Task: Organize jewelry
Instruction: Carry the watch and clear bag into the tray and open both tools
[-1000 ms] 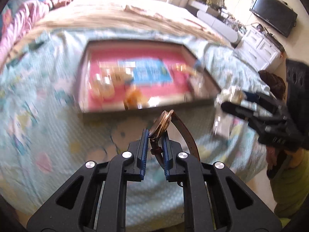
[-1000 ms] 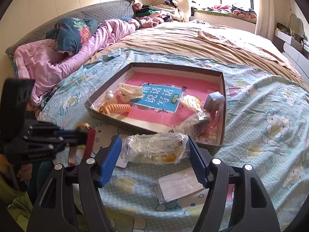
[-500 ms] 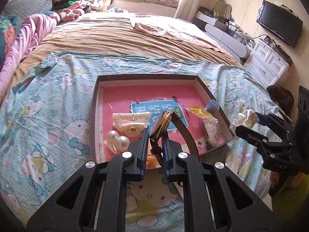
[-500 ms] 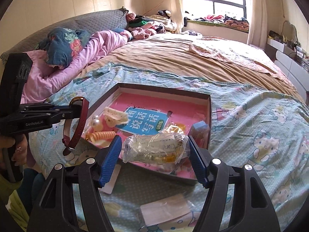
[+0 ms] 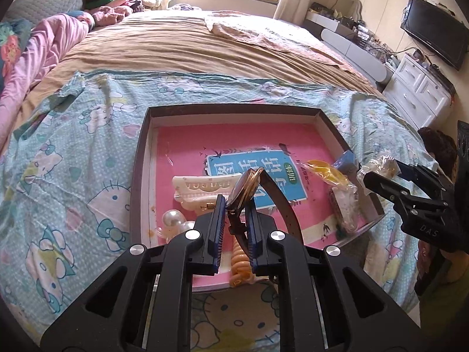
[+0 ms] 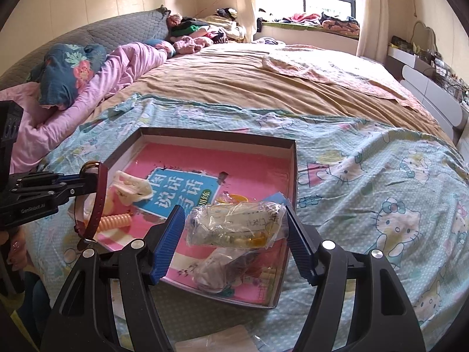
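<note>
A shallow brown box [image 5: 140,170] [image 6: 293,158] with a pink lining lies on the bedspread. My left gripper [image 5: 236,202] [image 6: 91,180] is shut on a gold-cased watch [image 5: 244,187] by its brown strap [image 6: 98,202], held above the box's near left part. My right gripper [image 6: 236,223] [image 5: 381,173] is shut on a clear plastic bag of jewelry [image 6: 236,224] [image 5: 379,162], over the box's near right side. Inside lie a white claw hair clip [image 5: 202,189] [image 6: 132,189], pearl pieces [image 5: 173,220], an orange coil hair tie [image 5: 240,267] [image 6: 115,221] and more small bags [image 5: 343,202] [image 6: 228,270].
The box rests on a blue cartoon-print sheet [image 5: 73,176] over a tan bedspread [image 6: 234,85]. Pink bedding and pillows [image 6: 58,88] lie at the left. A white dresser [image 5: 416,94] and a television [image 5: 433,29] stand to the right. A flat plastic sleeve [image 6: 219,341] lies near the bed's edge.
Both grippers have moved forward over the box, each keeping its hold. The box now sits closer and lower in both views; the watch and the bag hang above its inside.
</note>
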`<state>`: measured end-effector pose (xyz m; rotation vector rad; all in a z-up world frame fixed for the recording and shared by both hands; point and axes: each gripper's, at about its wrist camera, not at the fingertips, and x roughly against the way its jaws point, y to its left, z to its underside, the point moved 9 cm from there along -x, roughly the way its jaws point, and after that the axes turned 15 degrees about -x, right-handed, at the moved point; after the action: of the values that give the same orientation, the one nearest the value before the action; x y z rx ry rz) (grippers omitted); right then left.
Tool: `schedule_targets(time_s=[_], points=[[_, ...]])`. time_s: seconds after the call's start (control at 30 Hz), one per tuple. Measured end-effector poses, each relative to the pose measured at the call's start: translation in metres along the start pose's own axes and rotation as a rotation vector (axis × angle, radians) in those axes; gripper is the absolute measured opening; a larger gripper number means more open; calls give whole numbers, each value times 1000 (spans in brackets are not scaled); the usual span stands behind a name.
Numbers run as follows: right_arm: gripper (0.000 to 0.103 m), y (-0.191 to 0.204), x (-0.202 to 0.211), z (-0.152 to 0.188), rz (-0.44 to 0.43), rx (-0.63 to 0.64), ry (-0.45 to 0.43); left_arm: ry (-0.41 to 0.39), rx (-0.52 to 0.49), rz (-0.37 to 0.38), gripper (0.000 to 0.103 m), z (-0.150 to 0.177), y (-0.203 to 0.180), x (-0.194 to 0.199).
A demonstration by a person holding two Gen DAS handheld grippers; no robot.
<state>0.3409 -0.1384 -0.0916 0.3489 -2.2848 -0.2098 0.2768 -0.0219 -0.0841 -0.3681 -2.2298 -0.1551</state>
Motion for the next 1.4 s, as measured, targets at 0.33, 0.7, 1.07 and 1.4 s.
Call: schedule_targets(time_s=[0.33,0.7,1.07,1.4], points=[[67,-7,-21,8,29,-24,42,18,8,-4,7,3,6,-12],[68,-7,-33,11,34,-33,58,25,22,-7,7,2,16,-25],[80,-1,-27,11,21,-42,45,29,13,-8,7,-2,17,-31],[88,-4,-1,11,11,-66,12,41,6,-9,11,-5,15,-35]])
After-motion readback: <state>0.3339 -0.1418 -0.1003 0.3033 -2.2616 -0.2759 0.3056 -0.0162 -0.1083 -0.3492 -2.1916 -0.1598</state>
